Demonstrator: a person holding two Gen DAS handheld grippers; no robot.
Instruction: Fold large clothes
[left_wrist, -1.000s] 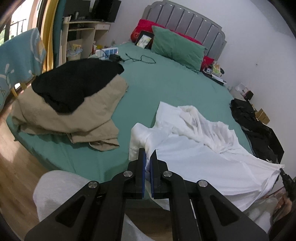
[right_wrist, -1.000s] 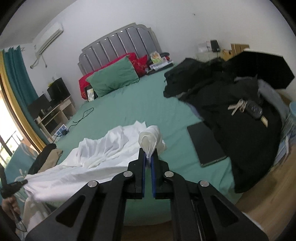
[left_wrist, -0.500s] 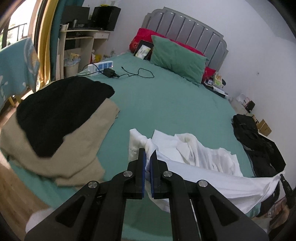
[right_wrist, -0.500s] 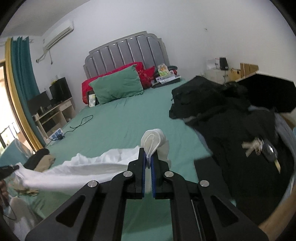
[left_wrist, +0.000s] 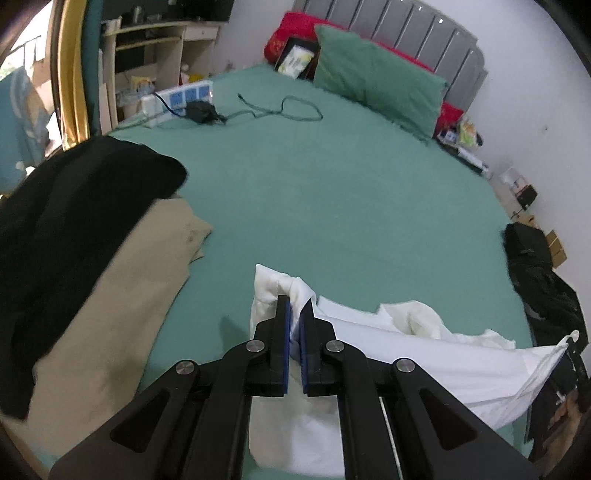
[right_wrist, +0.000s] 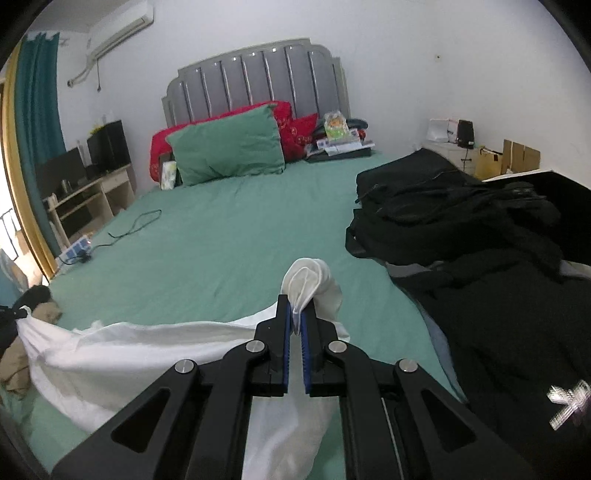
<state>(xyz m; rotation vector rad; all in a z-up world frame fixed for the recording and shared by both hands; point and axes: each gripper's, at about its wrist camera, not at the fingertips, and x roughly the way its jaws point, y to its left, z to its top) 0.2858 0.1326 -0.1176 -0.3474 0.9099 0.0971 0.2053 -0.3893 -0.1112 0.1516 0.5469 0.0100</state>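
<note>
I have the left tool (left_wrist: 294, 314) pinched tight on one bunched corner of the white garment (left_wrist: 424, 354), the blue pads pressed together with cloth between them. My right tool (right_wrist: 294, 314) is pinching the opposite corner the same way, a rolled knob of white fabric poking up past its tips. The garment hangs stretched between the two tools above the near edge of the bed (left_wrist: 332, 192), sagging in the middle, with its lower part draping toward me.

From the left wrist view, a black garment (left_wrist: 74, 206) lies over a tan garment (left_wrist: 122, 302) at nine o'clock, and at three o'clock a dark heap (left_wrist: 535, 273) sits at the bed's edge. A green pillow (left_wrist: 376, 88) leans against the grey headboard (left_wrist: 424, 33) at one o'clock, and a power strip (left_wrist: 181, 96) with a black cable (left_wrist: 288, 110) lies at eleven o'clock.

From the right wrist view, a pile of black clothes (right_wrist: 480, 258) fills three o'clock.
</note>
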